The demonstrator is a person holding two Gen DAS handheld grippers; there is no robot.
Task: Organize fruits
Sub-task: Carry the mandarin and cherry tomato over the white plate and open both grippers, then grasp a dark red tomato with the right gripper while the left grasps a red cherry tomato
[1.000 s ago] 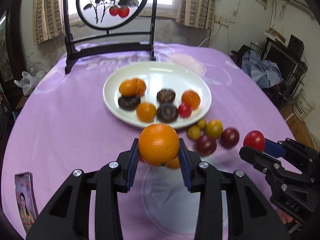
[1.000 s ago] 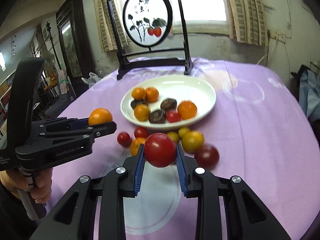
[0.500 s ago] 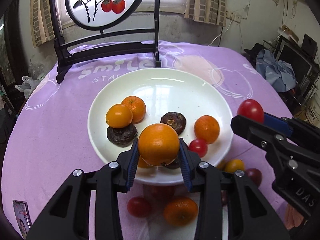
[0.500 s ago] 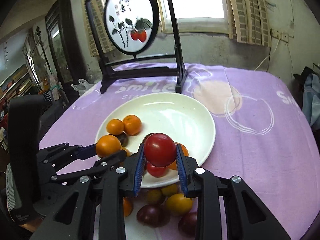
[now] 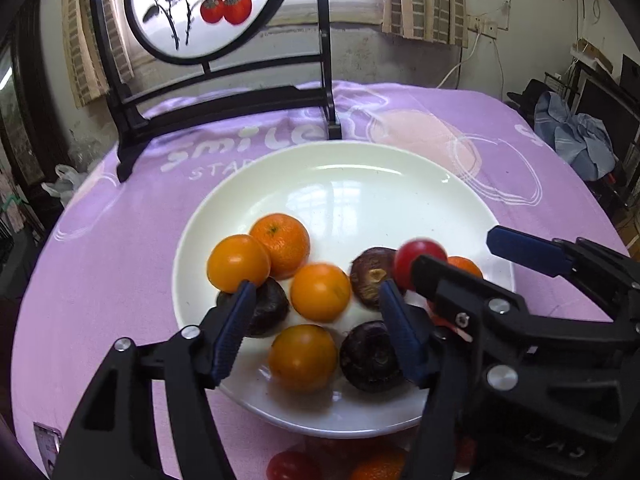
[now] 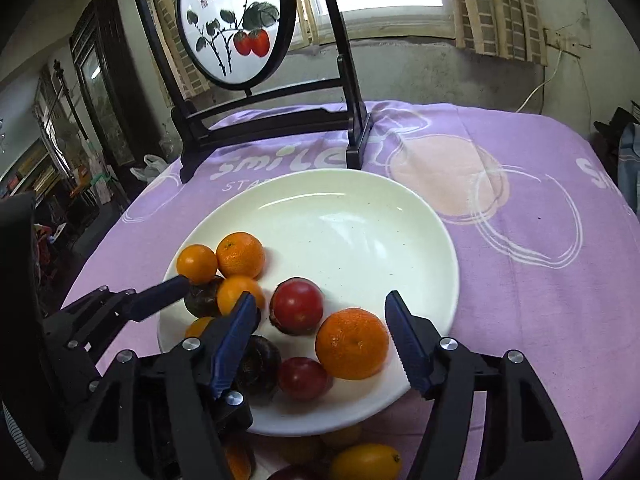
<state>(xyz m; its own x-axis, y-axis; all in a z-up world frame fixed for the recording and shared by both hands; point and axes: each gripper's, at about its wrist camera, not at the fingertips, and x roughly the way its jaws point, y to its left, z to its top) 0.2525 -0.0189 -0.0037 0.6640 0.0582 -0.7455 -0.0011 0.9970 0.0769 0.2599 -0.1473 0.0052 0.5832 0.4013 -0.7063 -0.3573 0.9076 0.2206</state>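
Both grippers are held low over the white plate (image 5: 400, 184), which rests on the purple-clothed bench (image 5: 120, 240) in front of a dark framed screen (image 5: 224, 60). The left gripper (image 5: 316, 304) is seen with its fingers apart and opening; an orange fruit (image 5: 320, 292), slightly blurred, sits between them with no pad pressing on it. The right gripper (image 6: 320, 312) is likewise opening, fingers apart, with a red tomato (image 6: 298, 306) lying free between them among the other fruit. By judgement, the task is well along but unfinished: on the plate are counted several orange fruits, some dark round ones and a few red ones, while more fruit is left on the cloth below the near rim, including a yellow one (image 6: 366, 462) and a red one (image 5: 292, 466). How many remain off the plate cannot be told, since the near edge is cut off by the frame and covered by the gripper bodies. Whether the two released fruits have fully settled cannot be made out either. The plate's far half is bare.
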